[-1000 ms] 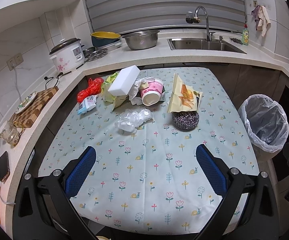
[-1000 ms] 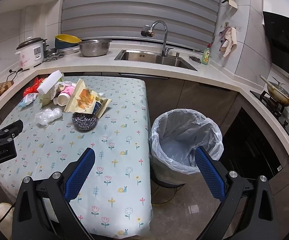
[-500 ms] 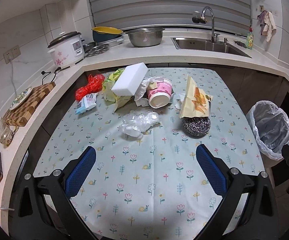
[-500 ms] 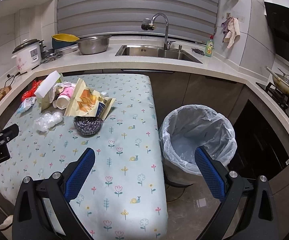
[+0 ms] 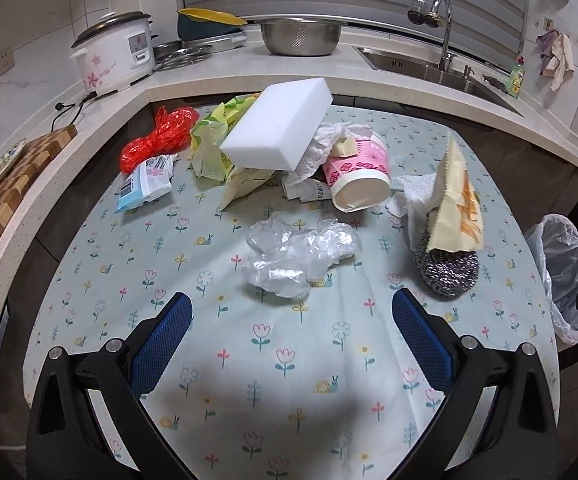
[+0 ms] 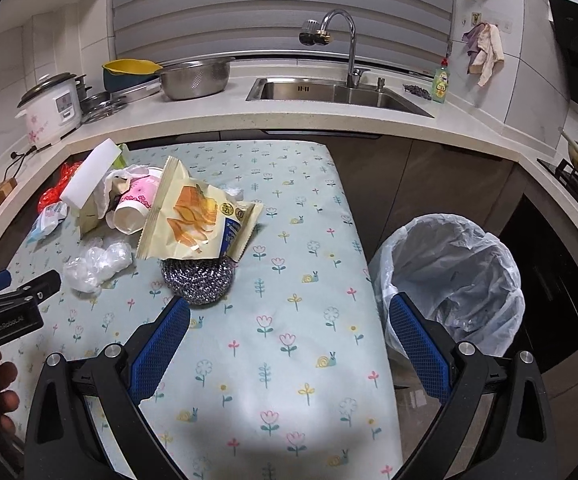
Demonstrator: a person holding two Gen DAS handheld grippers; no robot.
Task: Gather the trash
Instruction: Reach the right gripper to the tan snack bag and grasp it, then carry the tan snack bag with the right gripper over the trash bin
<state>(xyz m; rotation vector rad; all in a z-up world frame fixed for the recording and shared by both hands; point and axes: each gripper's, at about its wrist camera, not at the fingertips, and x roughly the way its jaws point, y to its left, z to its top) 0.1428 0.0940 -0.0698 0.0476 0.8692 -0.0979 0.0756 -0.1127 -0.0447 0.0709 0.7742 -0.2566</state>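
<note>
On the flowered surface [image 5: 289, 360], the trash sits in a heap at the far side. Nearest is a crumpled clear plastic bag [image 5: 297, 256], just beyond the left claw [image 5: 291, 332], which hangs wide open and empty. The right claw [image 6: 289, 334] is likewise spread and empty, near the steel scourer [image 6: 198, 278] with a snack packet [image 6: 193, 216] leaning on it. A good grasp probably means dropping the left claw over the bag's bulk and pinching its middle. Bare cloth lies between claws and heap. The lined bin [image 6: 449, 280] stands off the right edge, so carries must clear it.
</note>
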